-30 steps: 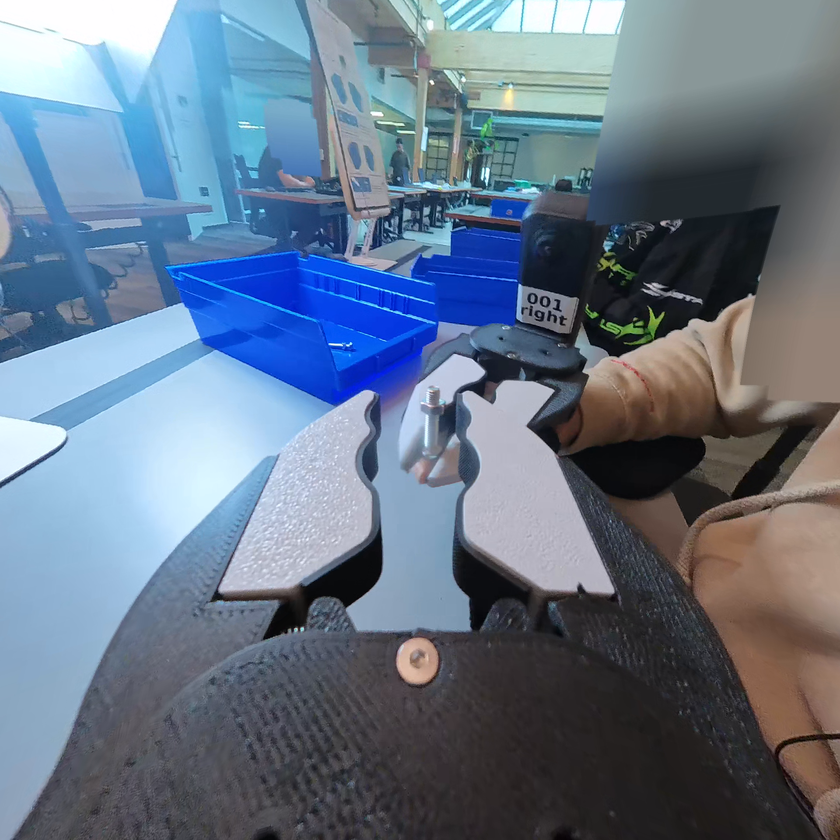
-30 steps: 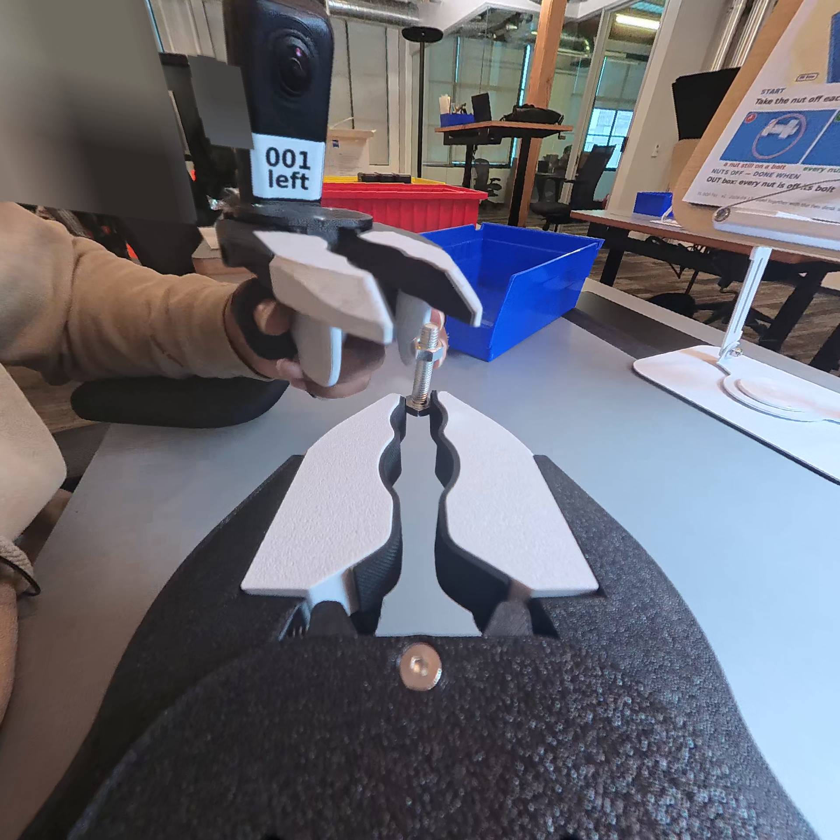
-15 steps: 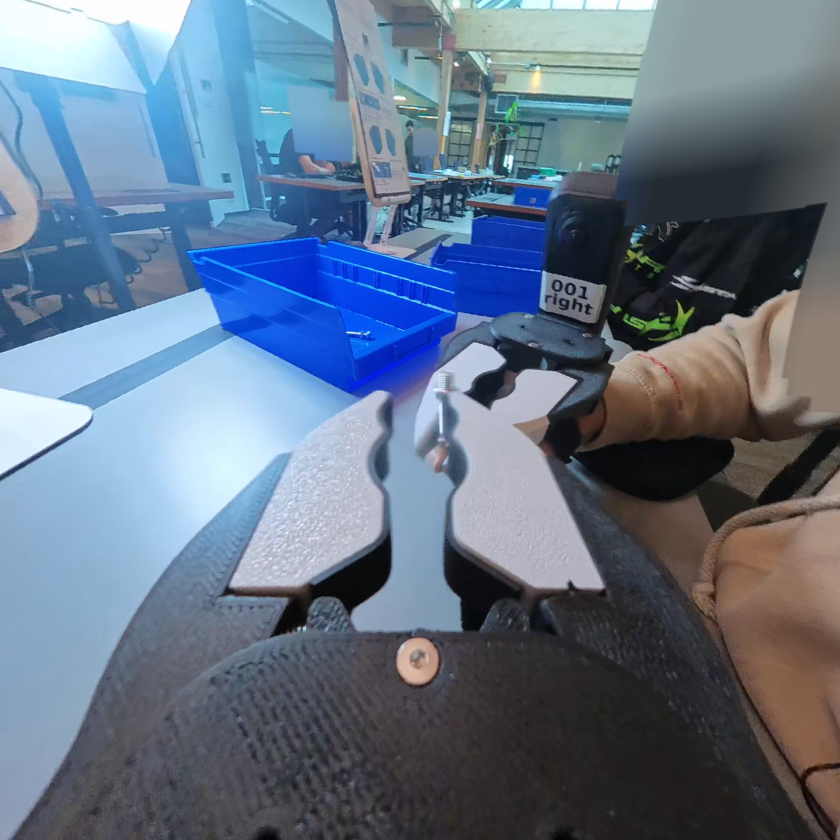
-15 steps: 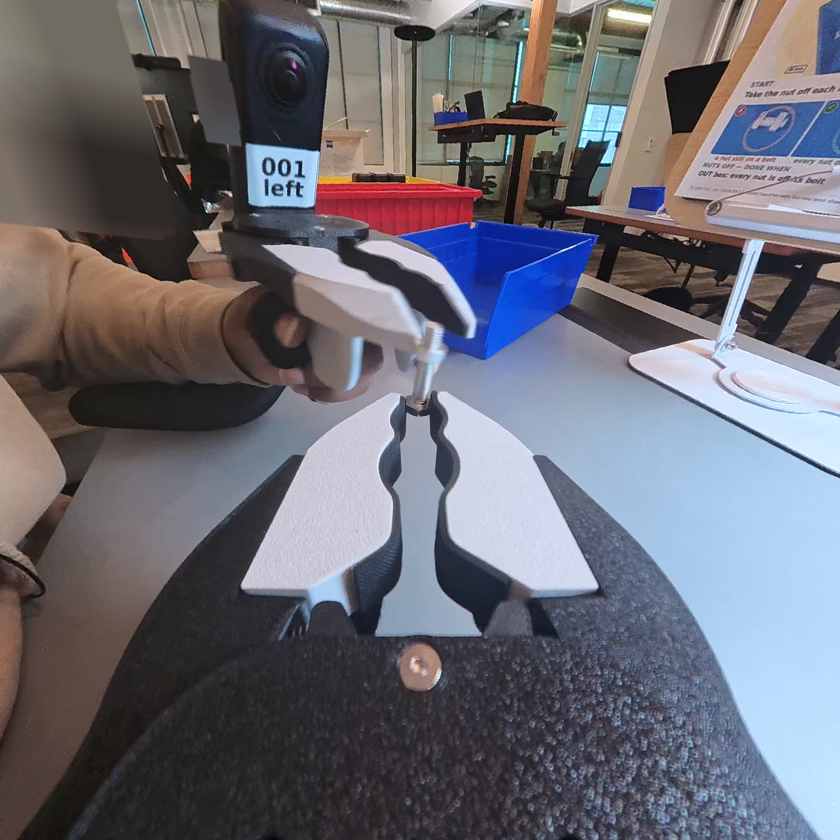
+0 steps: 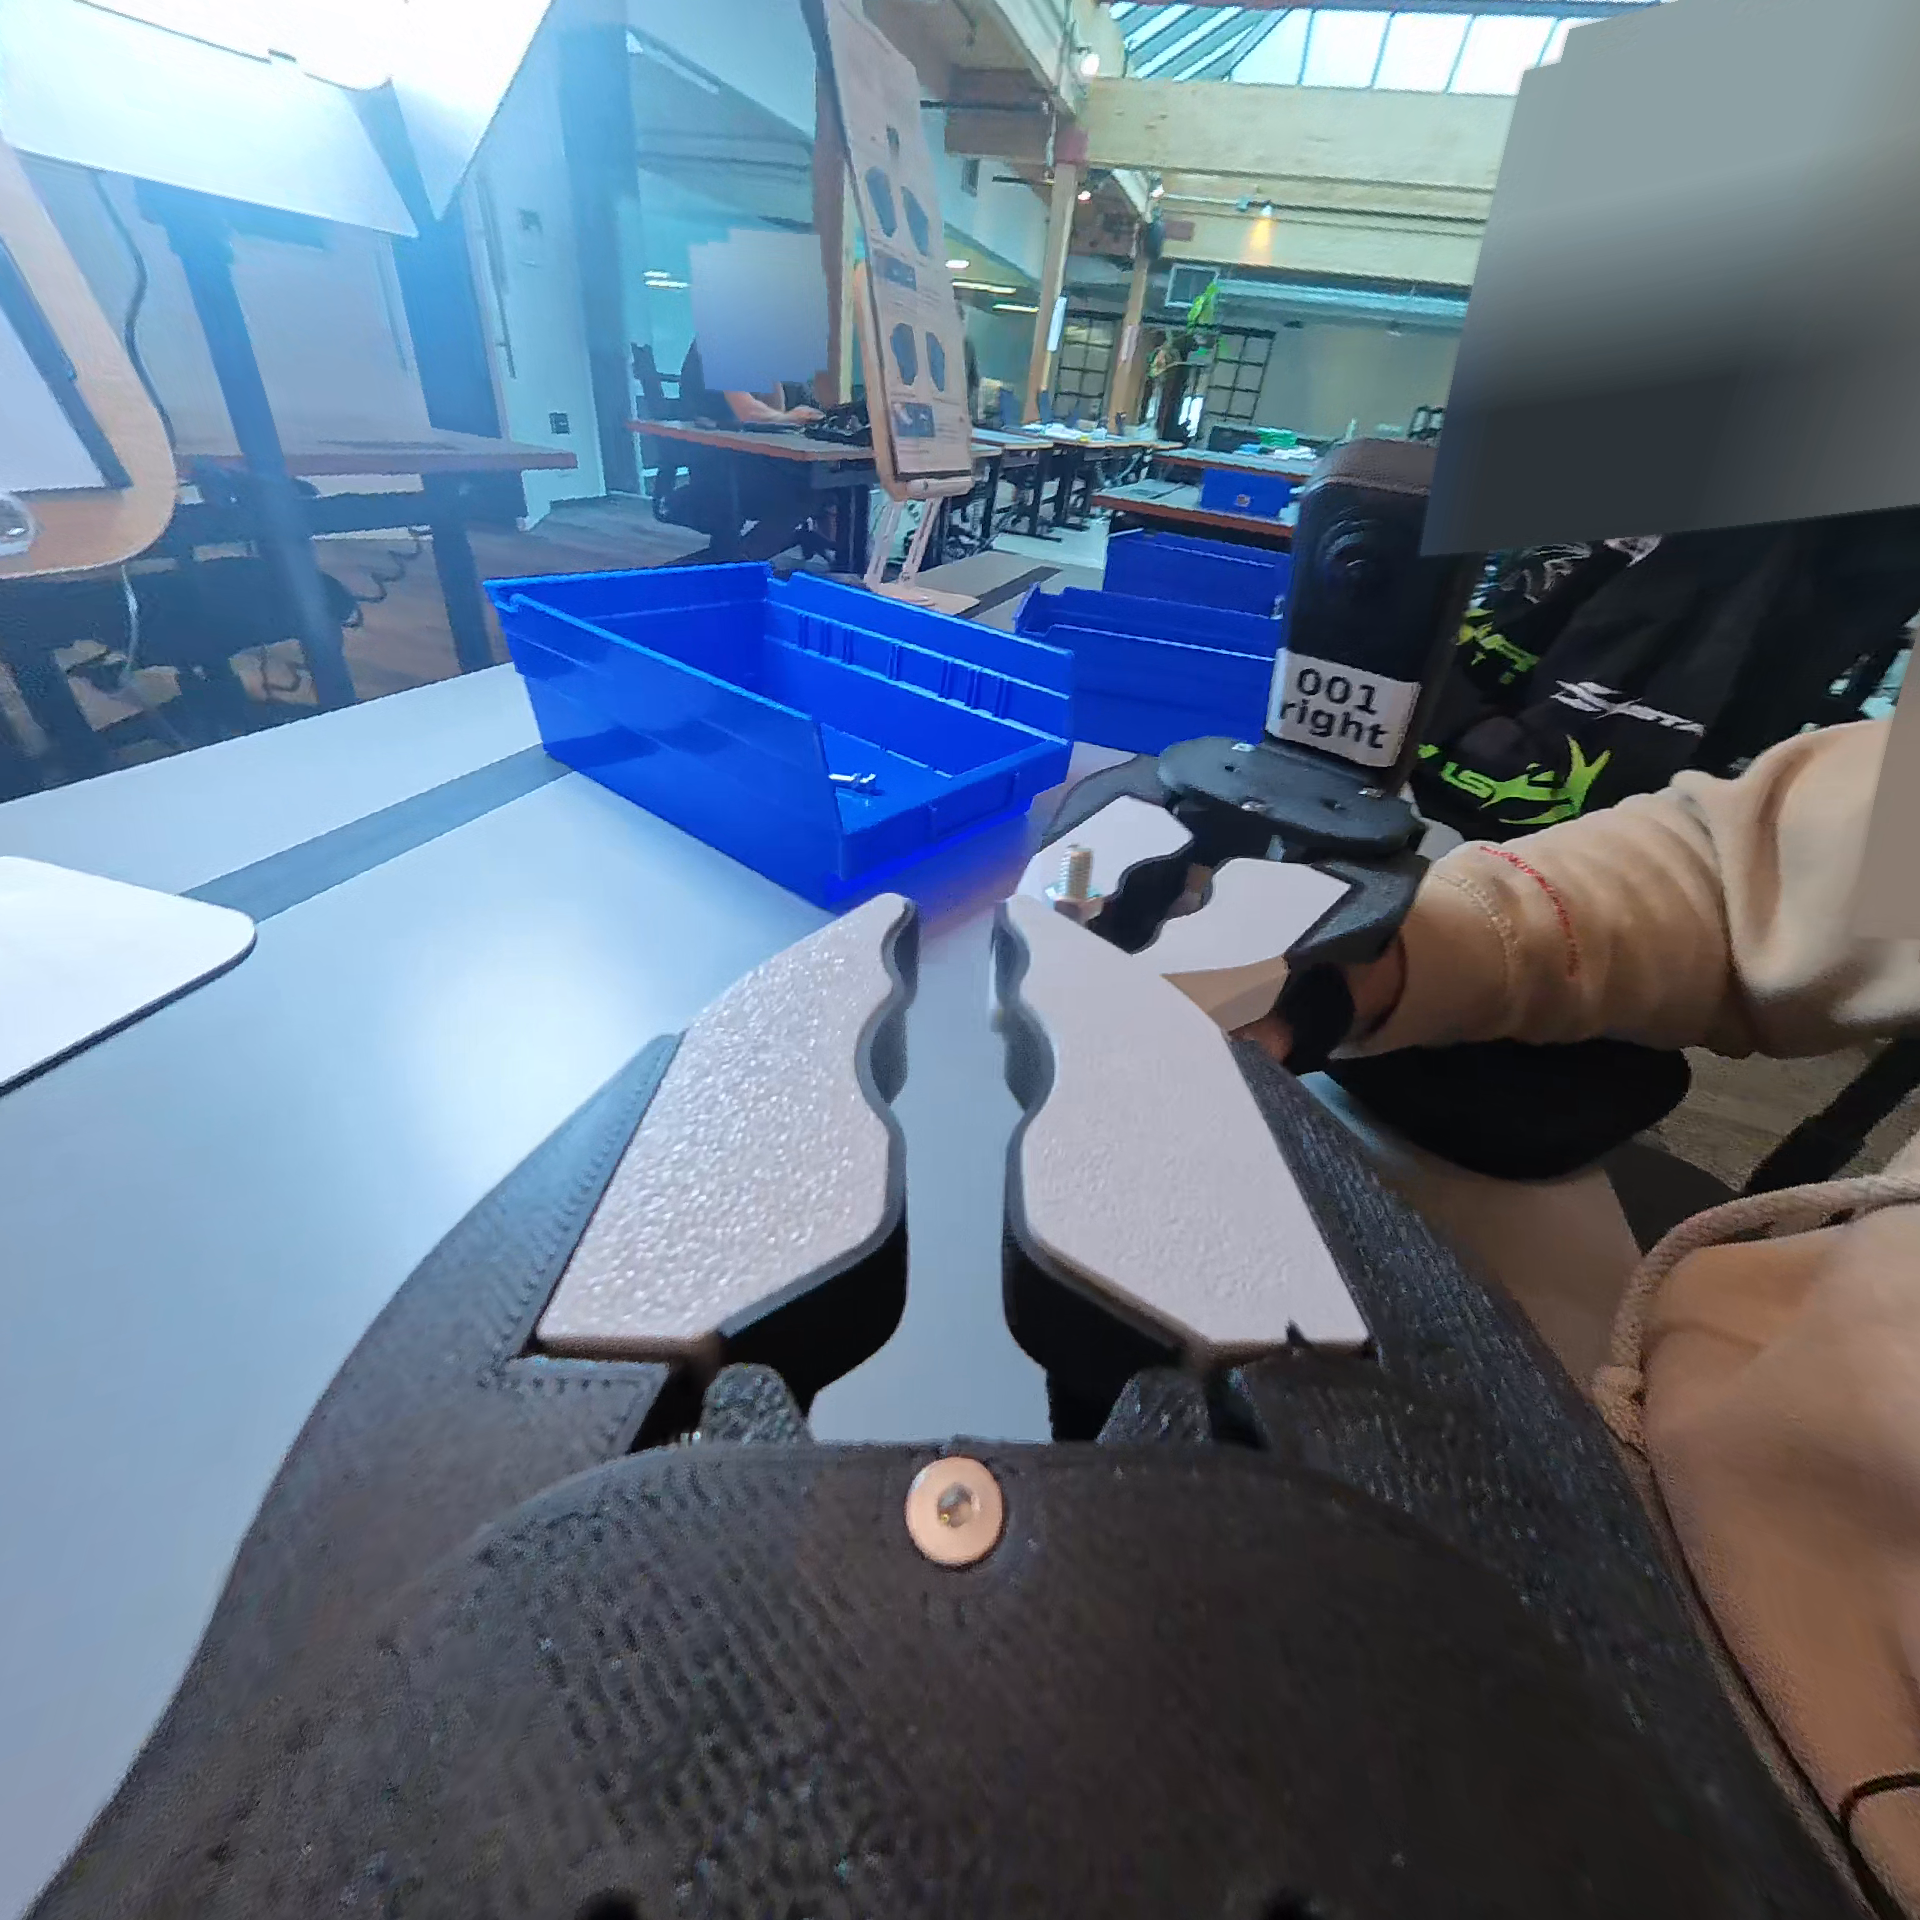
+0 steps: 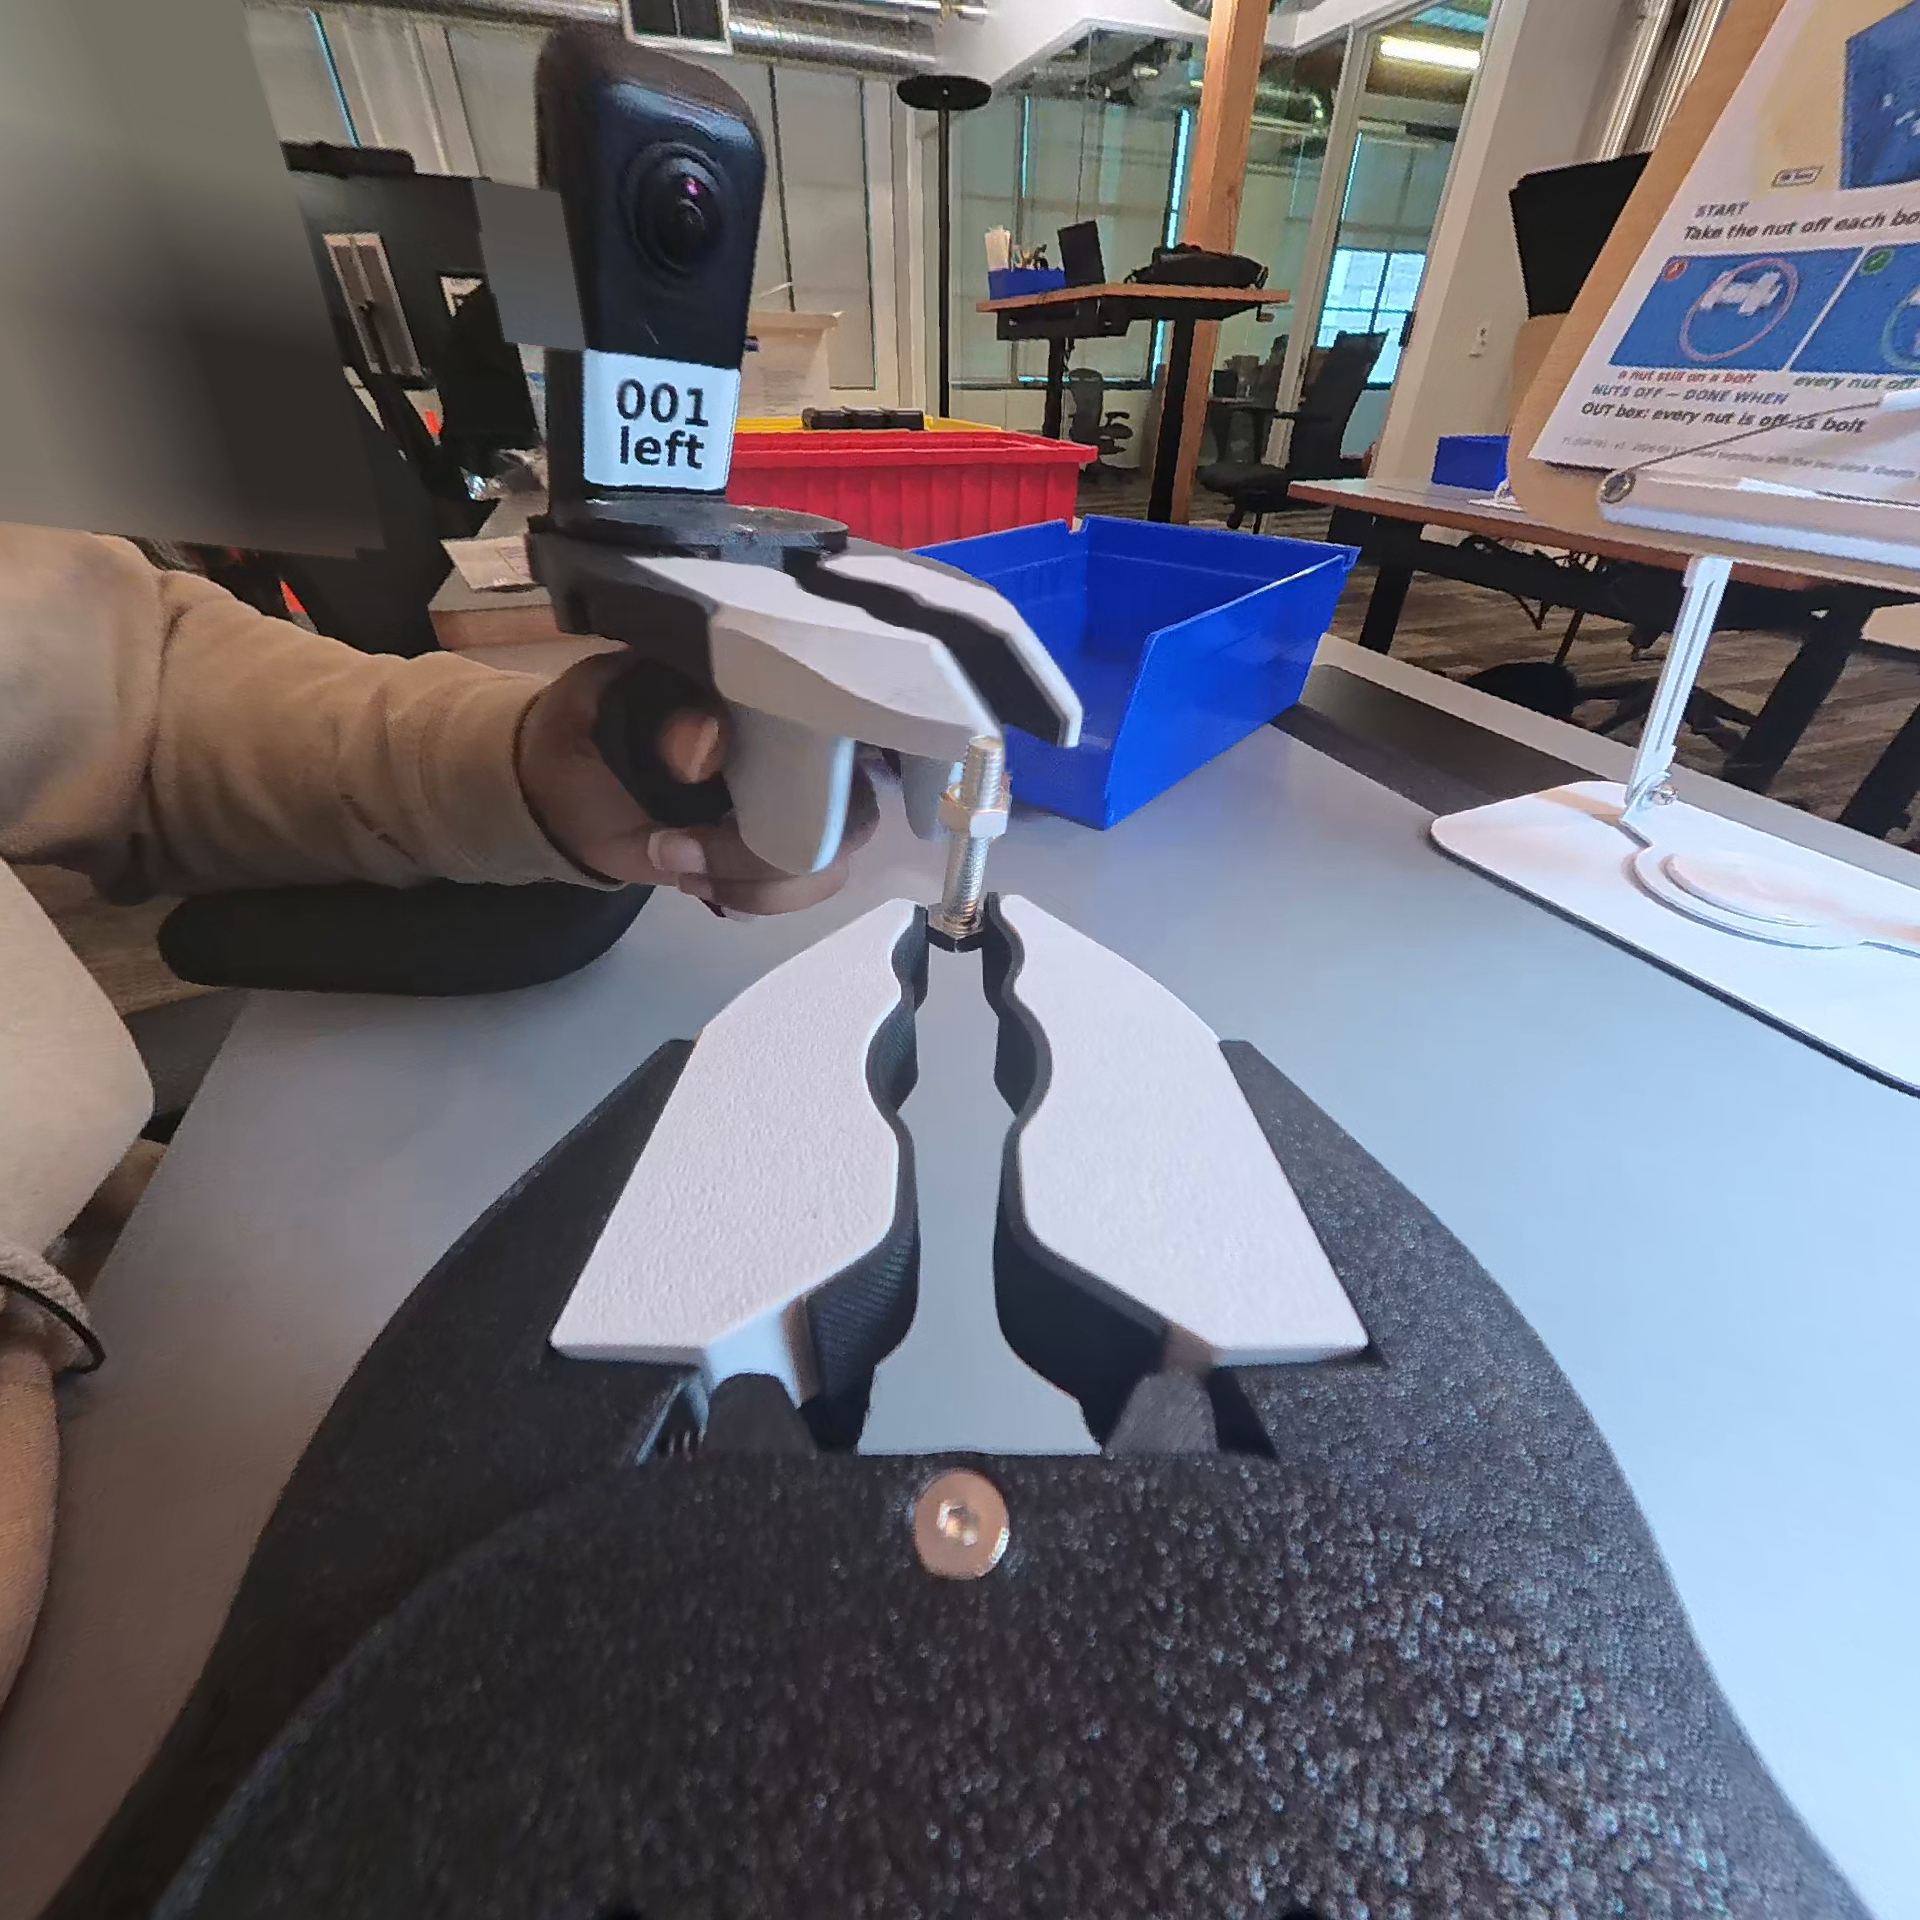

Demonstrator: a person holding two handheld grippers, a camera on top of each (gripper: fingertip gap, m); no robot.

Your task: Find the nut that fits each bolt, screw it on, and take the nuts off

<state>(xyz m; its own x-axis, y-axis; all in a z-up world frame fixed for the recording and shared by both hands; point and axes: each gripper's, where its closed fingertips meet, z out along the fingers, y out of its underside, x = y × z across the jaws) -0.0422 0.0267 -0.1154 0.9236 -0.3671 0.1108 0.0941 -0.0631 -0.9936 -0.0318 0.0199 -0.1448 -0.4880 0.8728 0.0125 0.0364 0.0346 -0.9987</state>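
My right gripper is shut on the head of a silver bolt and holds it upright above the grey table. A nut sits on the thread near the bolt's top. My left gripper hovers over the bolt's top end, and its near fingertip looks to touch it. In the left wrist view my left gripper has a narrow gap with nothing in it. The bolt shows just right of its right finger, with the right gripper behind it.
A blue bin stands ahead on the table with a small bolt inside; it also shows in the right wrist view. More blue bins stand behind. A white sign-stand base lies to the right. Only a small space, under 4 cm, lies between the two pairs of fingers.
My left gripper's fingers have narrowed their gap and shifted left, so the bolt now shows to the right of them. The right gripper still holds the bolt upright.
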